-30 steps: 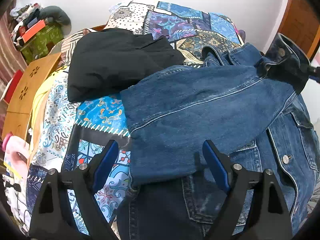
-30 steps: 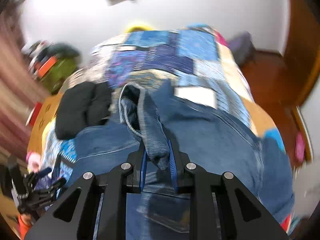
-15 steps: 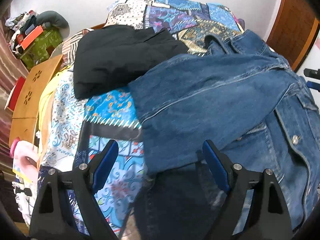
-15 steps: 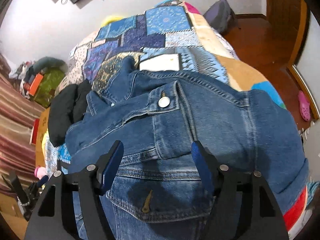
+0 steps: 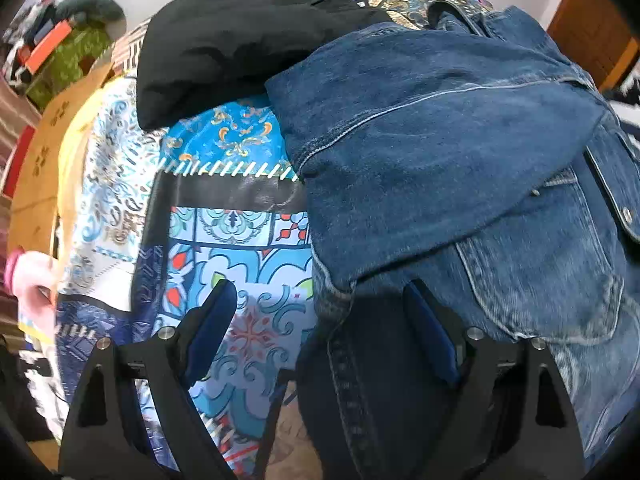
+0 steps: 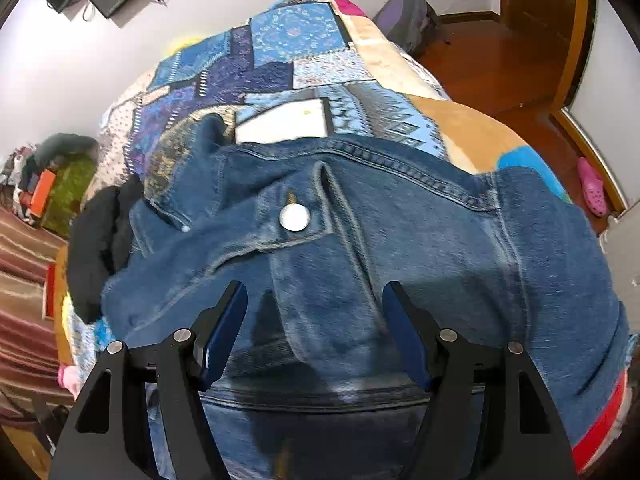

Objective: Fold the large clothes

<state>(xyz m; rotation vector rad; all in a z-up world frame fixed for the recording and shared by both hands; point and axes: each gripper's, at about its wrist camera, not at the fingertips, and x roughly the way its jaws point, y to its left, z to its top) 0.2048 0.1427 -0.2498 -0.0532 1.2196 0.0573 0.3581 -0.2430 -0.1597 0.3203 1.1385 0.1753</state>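
A blue denim jacket (image 5: 440,152) lies on the patchwork bedspread (image 5: 240,248), one sleeve folded across its front. My left gripper (image 5: 320,312) is open just above the jacket's left edge, one finger over the bedspread, the other over denim. In the right wrist view the sleeve cuff (image 6: 304,248) with its metal button (image 6: 294,218) rests on the jacket (image 6: 460,260). My right gripper (image 6: 314,304) is open above the cuff, nothing pressed between its pads.
A folded black garment (image 5: 240,40) lies on the bed beyond the jacket's left side. A wooden stool (image 5: 44,152) and clutter stand left of the bed. Wooden floor (image 6: 500,72), a purple bag (image 6: 408,16) and a pink shoe (image 6: 592,188) lie right of it.
My right gripper let go of the sleeve cuff, which now lies flat on the jacket, and sank closer to it. My left gripper dropped toward the jacket's left edge.
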